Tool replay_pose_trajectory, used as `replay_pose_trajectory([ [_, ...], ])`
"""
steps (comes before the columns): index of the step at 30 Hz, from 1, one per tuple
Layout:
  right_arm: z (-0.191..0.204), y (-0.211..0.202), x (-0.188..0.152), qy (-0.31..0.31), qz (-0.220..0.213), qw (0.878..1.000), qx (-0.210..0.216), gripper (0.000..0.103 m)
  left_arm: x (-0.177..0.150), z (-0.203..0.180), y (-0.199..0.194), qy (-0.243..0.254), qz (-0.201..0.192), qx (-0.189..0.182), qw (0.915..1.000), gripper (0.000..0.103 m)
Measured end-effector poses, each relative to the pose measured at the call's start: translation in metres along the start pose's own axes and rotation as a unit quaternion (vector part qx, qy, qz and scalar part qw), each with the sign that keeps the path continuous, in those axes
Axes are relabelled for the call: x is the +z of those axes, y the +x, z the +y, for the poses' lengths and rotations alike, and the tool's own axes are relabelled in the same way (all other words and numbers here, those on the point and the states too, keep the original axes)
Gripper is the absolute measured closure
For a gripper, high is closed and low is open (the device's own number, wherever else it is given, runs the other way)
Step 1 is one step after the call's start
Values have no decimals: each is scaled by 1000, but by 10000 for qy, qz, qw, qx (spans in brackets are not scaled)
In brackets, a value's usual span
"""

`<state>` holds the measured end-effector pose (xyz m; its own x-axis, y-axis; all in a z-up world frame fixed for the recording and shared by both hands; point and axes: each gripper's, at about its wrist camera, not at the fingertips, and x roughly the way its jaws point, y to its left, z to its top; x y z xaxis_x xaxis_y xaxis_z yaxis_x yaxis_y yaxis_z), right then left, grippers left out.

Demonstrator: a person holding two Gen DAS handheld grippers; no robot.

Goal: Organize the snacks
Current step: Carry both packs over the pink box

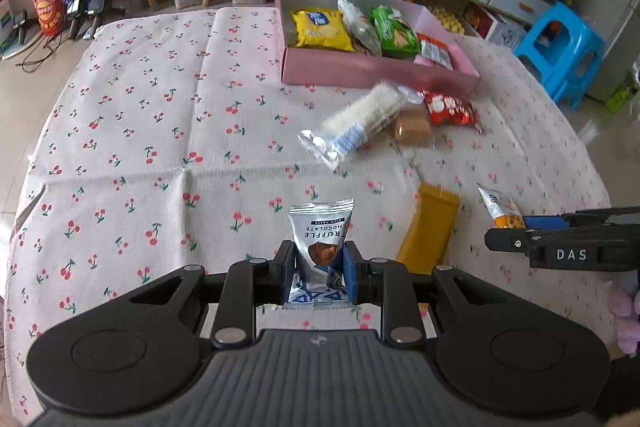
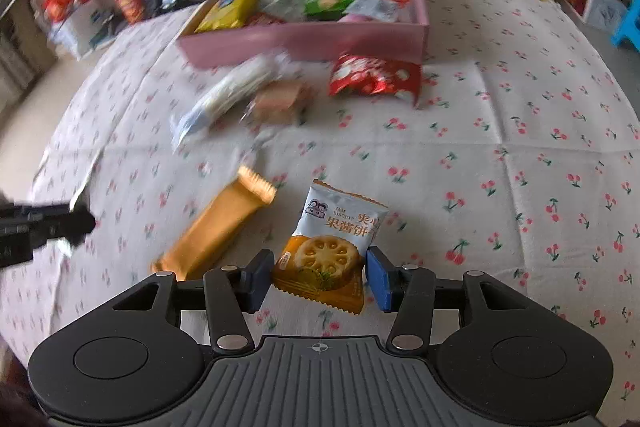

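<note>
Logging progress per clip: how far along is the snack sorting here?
Done: several packets lie in the pink box. In hand: left gripper holds a chocolate packet, right gripper a biscuit packet. Left: the cracker sleeve, red packet, brown packet and orange bar.

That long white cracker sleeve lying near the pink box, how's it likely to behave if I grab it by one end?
The cracker sleeve looks long and stacked, so it would probably sag or bend from one end. Its foil wrap seems glossy, likely slippery. The crackers inside may break if squeezed.
</note>
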<state>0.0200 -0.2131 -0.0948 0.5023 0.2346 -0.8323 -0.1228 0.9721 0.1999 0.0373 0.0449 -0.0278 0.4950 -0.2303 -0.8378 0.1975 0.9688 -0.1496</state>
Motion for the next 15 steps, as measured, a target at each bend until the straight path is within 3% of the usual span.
replay_pose_trajectory([
  [8, -6, -9, 25, 344, -251, 9990, 109, 54, 19, -8, 4, -149, -132, -22, 9998, 81],
  [15, -15, -29, 48, 745, -452, 9950, 489, 54, 40, -3, -4, -620, -348, -254, 9971, 83],
])
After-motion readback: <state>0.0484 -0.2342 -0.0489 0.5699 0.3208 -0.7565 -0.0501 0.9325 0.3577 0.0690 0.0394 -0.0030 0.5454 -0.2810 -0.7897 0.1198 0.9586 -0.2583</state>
